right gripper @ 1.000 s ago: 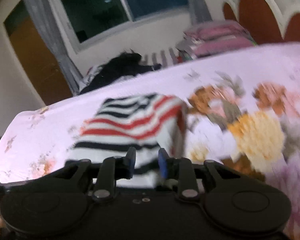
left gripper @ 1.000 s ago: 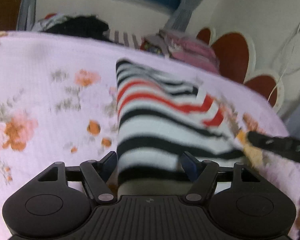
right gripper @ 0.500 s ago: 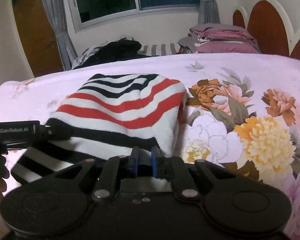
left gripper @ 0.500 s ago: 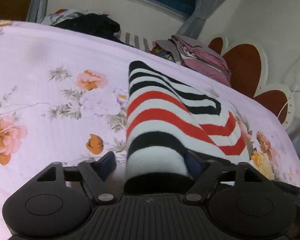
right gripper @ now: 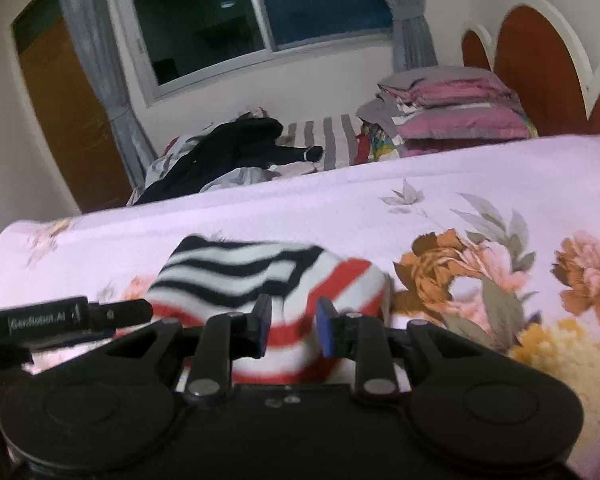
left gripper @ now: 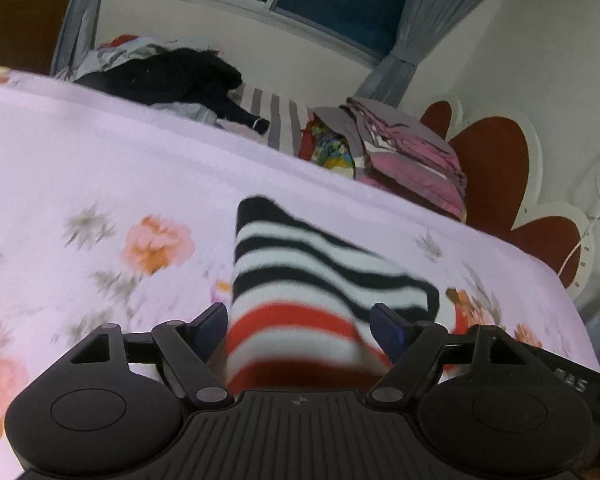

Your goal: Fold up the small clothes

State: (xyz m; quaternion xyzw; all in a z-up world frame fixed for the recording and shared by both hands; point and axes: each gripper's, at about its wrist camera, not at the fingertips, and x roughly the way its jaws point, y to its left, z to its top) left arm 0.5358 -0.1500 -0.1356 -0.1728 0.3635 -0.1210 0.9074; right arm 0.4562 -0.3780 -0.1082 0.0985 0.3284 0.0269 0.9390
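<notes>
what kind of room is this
Most likely a bedroom: a floral bedsheet covers a bed, a scalloped headboard stands at one end, and folded bedding sits beneath a curtained window.

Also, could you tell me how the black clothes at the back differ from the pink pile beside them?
The black clothes lie in a loose, crumpled heap; the pink pile is neatly folded in flat layers. The black clothes spread low and wide; the pink pile stands taller. The black clothes sit left, near the curtain; the pink pile right, by the headboard. Both lie beyond the flowered sheet, below the window.
</notes>
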